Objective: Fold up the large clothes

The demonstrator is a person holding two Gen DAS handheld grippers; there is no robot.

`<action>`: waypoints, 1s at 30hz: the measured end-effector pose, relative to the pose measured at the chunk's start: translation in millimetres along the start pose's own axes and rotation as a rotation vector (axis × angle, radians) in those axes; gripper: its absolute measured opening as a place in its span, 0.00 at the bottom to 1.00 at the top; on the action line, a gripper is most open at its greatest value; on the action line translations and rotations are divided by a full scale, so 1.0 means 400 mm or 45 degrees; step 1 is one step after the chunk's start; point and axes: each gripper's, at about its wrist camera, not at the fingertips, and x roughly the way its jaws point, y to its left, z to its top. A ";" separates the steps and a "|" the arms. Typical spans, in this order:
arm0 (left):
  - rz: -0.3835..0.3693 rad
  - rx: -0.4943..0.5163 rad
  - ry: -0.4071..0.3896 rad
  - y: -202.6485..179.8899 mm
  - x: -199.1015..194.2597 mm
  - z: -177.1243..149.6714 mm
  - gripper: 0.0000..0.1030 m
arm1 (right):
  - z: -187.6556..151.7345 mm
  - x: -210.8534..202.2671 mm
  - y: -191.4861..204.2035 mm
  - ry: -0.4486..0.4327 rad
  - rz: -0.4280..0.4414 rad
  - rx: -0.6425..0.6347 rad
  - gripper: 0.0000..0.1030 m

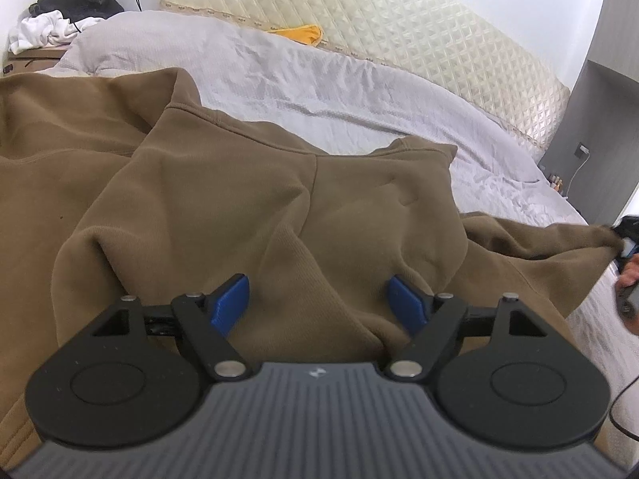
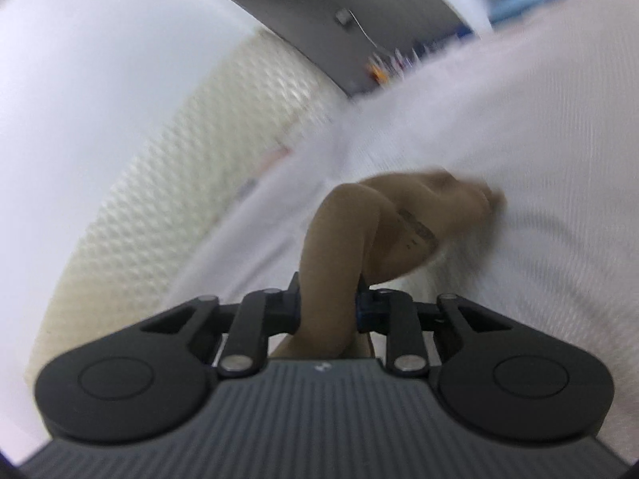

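Note:
A large brown hoodie [image 1: 199, 199] lies spread and rumpled on the bed in the left wrist view. My left gripper [image 1: 319, 303] hovers low over its near folds, blue pads [image 1: 231, 303] wide apart, so it is open with cloth lying under the gap. At the far right edge my right gripper [image 1: 627, 247] holds the end of the hoodie's sleeve [image 1: 559, 239], stretched out sideways. In the blurred right wrist view, my right gripper [image 2: 327, 307] is shut on that brown sleeve [image 2: 339, 247], which bunches forward from between the fingers onto the pale sheet.
A grey bedsheet [image 1: 319, 80] covers the bed, backed by a cream quilted headboard [image 1: 399, 20]. A yellow cloth [image 1: 299, 34] lies by it. Black and white clothes [image 1: 68, 8] are piled at far left. A grey cabinet [image 1: 599, 119] stands at the right, with a cable.

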 end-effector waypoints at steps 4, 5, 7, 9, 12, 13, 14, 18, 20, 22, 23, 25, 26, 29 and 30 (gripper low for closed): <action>-0.002 -0.021 0.005 0.008 -0.005 -0.001 0.80 | 0.036 -0.130 0.043 -0.125 0.070 -0.030 0.24; -0.001 -0.026 0.006 0.009 -0.007 -0.001 0.79 | 0.040 -0.165 0.062 -0.159 0.075 -0.069 0.24; 0.001 -0.030 0.004 0.012 -0.012 -0.001 0.79 | 0.040 -0.225 0.101 -0.231 0.062 -0.150 0.24; 0.003 -0.038 0.003 0.015 -0.016 0.001 0.79 | 0.032 -0.285 0.137 -0.315 0.039 -0.228 0.23; 0.014 -0.050 0.000 0.024 -0.025 0.003 0.79 | 0.022 -0.330 0.168 -0.395 -0.034 -0.266 0.23; 0.020 -0.055 -0.001 0.028 -0.028 0.002 0.79 | 0.023 -0.327 0.169 -0.389 -0.069 -0.253 0.23; 0.022 -0.063 0.000 0.032 -0.029 0.001 0.79 | 0.026 -0.320 0.164 -0.380 -0.101 -0.244 0.23; 0.021 -0.076 0.002 0.034 -0.032 0.003 0.79 | 0.047 -0.233 0.095 -0.277 -0.243 -0.128 0.23; 0.025 -0.062 -0.003 0.031 -0.031 0.001 0.79 | 0.052 -0.155 0.051 -0.216 -0.307 -0.068 0.24; 0.030 -0.049 -0.009 0.027 -0.030 0.000 0.79 | 0.055 -0.085 0.013 -0.154 -0.345 -0.050 0.24; 0.031 -0.049 -0.009 0.026 -0.029 -0.001 0.79 | 0.055 -0.048 0.003 -0.127 -0.369 -0.075 0.24; 0.033 -0.055 -0.009 0.024 -0.030 -0.001 0.79 | 0.048 0.007 -0.011 -0.081 -0.369 -0.102 0.25; 0.032 -0.059 -0.010 0.022 -0.033 -0.003 0.79 | 0.044 0.036 -0.026 -0.064 -0.362 -0.107 0.26; 0.033 -0.067 -0.014 0.023 -0.030 -0.005 0.79 | 0.014 0.098 -0.054 -0.017 -0.360 -0.196 0.28; 0.034 -0.071 -0.018 0.023 -0.029 -0.005 0.79 | 0.009 0.113 -0.067 -0.004 -0.345 -0.211 0.30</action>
